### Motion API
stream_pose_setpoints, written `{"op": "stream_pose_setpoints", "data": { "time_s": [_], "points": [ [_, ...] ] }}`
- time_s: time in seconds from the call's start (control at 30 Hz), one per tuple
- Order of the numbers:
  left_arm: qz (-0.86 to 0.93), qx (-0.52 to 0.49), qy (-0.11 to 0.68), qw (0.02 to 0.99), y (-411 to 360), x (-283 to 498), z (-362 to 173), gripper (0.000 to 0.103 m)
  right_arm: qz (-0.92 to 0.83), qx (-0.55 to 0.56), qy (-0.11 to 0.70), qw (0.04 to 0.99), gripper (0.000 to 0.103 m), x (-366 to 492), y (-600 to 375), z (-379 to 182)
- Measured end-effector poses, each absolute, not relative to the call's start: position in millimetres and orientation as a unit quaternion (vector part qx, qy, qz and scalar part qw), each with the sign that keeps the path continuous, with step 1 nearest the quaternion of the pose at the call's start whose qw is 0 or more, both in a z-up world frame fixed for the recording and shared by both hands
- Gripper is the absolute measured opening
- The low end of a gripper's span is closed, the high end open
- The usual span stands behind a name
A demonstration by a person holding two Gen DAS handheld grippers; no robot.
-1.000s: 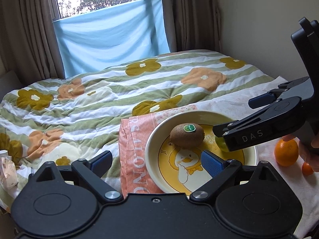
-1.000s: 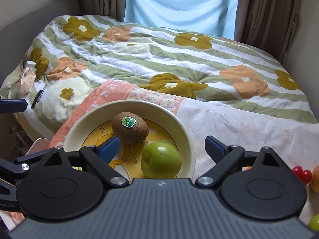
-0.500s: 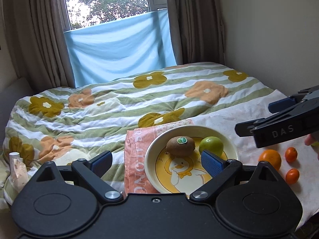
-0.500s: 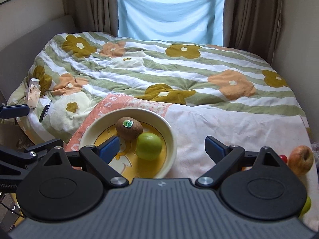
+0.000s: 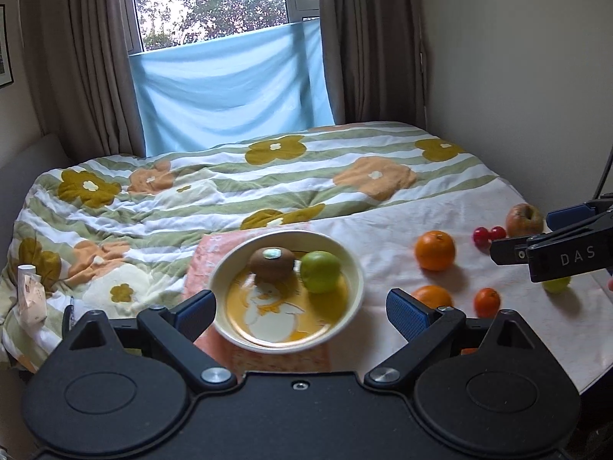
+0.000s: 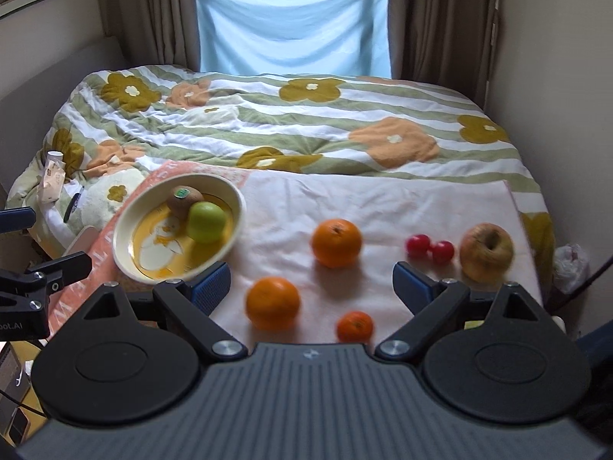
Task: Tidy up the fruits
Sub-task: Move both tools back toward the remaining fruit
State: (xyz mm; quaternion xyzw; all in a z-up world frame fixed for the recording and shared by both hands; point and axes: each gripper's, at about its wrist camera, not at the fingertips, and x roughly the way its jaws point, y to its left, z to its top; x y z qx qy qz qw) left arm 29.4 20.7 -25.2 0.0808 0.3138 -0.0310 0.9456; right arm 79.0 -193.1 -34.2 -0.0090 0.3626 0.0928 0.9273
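A cream bowl (image 5: 354, 268) (image 6: 126, 226) with a duck picture holds a kiwi (image 5: 272, 262) (image 6: 184, 199) and a green apple (image 5: 321, 271) (image 6: 206, 221). On the white cloth lie two oranges (image 6: 336, 242) (image 6: 272, 303), a small mandarin (image 6: 354, 326), two red cherry tomatoes (image 6: 430, 247) and a russet apple (image 6: 485, 252). My left gripper (image 5: 300, 308) is open and empty, just in front of the bowl. My right gripper (image 6: 311, 283) is open and empty, above the oranges. It also shows at the right edge of the left wrist view (image 5: 551, 249).
A flowered striped quilt (image 5: 230, 191) covers the bed behind the cloth. A pink printed cloth (image 5: 203, 264) lies under the bowl. A small green fruit (image 5: 556, 284) lies by the right bed edge. A small carton (image 5: 30, 295) sits at the left edge. A wall runs along the right.
Both grippers have pulled back and up from the bowl. The right gripper has left the green apple in the bowl and swung right over the loose fruit.
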Motion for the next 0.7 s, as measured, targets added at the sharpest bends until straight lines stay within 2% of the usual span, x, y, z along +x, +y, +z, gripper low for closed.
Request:
{"op": "stream_pose_setpoints", "data": {
  "time_s": [0.7],
  "points": [
    [-0.049,0.065,0.350,0.933,-108.0,27.8,-95.5,0.097,0.054,-0.014,0.393,0.918,0.103,69.2,-331.7,-99.3]
  ]
}}
